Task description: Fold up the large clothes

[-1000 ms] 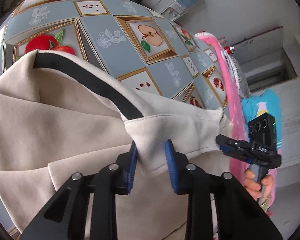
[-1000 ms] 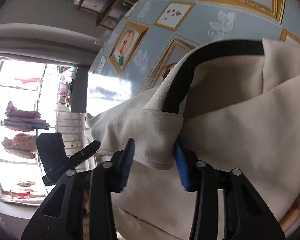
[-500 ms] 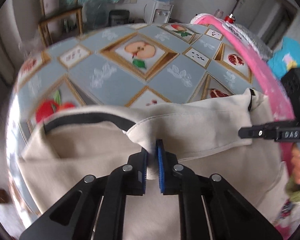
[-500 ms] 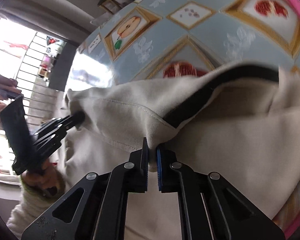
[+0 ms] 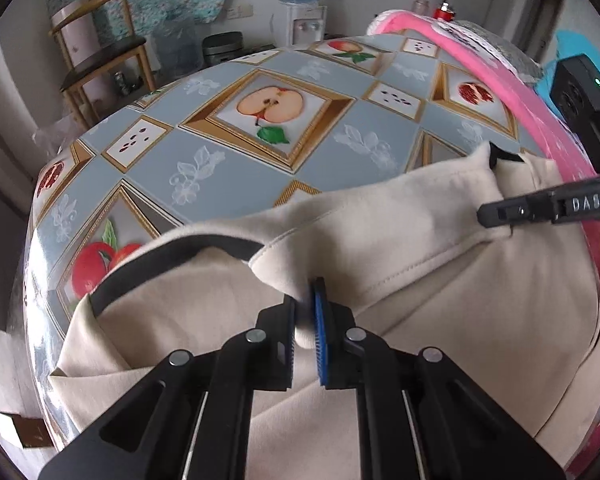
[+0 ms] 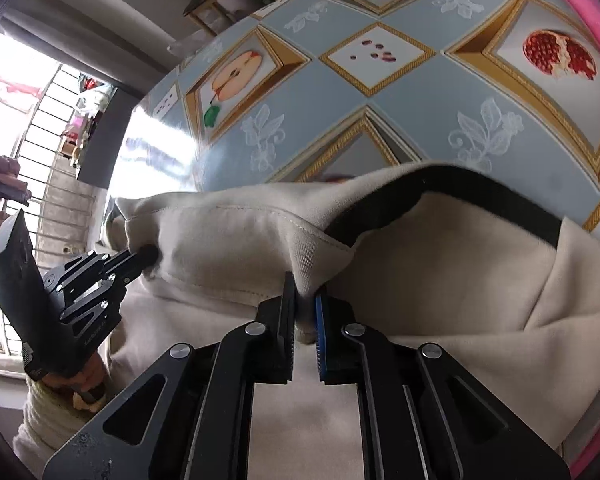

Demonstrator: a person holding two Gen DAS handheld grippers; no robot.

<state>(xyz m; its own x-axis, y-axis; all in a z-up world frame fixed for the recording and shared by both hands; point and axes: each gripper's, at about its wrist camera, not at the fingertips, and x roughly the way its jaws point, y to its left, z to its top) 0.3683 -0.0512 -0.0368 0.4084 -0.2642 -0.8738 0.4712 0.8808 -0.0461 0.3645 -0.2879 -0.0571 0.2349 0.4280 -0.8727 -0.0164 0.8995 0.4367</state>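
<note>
Table (image 5: pixel 228 168) w/ fruit-print oilcloth (apples, pomegranates, seeds in gold frames on grey-blue) fills most of both views. Beige garment (image 5: pixel 440 320) lies on its near part, spread toward me, looks like a sweatshirt or hoodie w/ black band (image 5: pixel 148 264) along one curved edge. In right wrist view same garment (image 6: pixel 440 280) covers lower half, black band (image 6: pixel 480 204) arcing over top of the fold.

Pink garment (image 5: pixel 512 92) runs along table's right edge, grey-white knit stuff just behind it; can't tell what exactly. Wooden chair (image 5: pixel 100 52) stands well behind table at left, water dispenser (image 5: pixel 304 12) by back wall. Barred window (image 6: pixel 40 128) is bright at left in right wrist view.

My left gripper (image 5: pixel 305 312) is pinching a stitched hem fold of the beige garment, fingers pressed nearly together w/ cloth bunched between blue pad and black one. Fold is raised off the rest of the garment. My right gripper (image 6: pixel 305 308) does same on its side: fingers closed tight on a hem fold right next to where black band ends.

From left cam, right gripper (image 5: pixel 512 210) tip touches the cloth edge at far right, "DAS" lettering on its body. From right cam, left gripper (image 6: pixel 140 258) tip is buried in hem at left, my hand (image 6: pixel 84 384) on its handle below. Hem stretches between the two grips, apart from each other.
</note>
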